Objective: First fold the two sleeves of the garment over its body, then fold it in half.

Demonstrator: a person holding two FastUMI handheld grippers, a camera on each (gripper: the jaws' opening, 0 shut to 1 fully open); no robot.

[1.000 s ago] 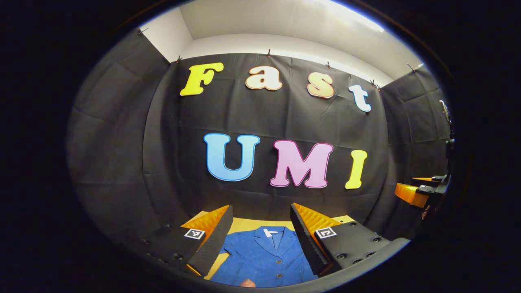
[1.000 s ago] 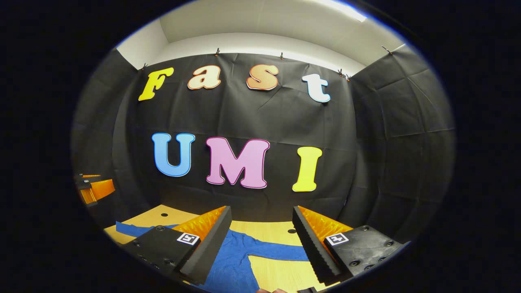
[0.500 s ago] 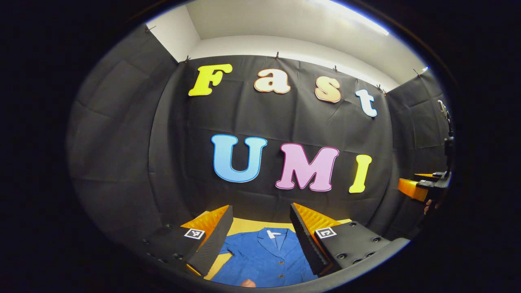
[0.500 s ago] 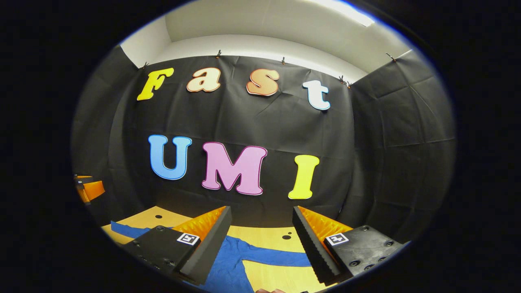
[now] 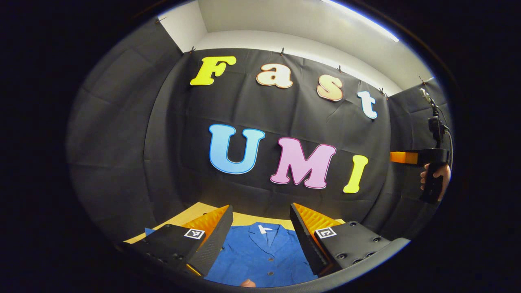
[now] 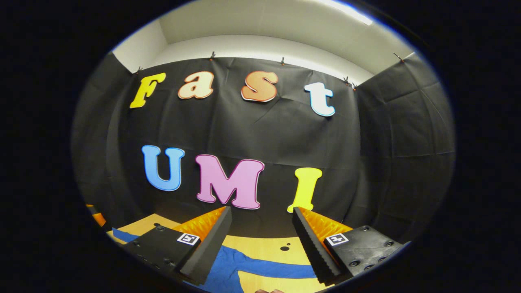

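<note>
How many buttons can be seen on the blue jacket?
2: one button on the jacket below the collar, another lower. More may be hidden under the frame's edge.

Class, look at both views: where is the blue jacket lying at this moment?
The jacket lies flat on the table, collar towards the wall, between the open left tongs in the left gripper view. In the right gripper view its sleeve stretches across the wood.

Blue garment (image 5: 260, 256) — yellow table (image 6: 260, 246)
</note>
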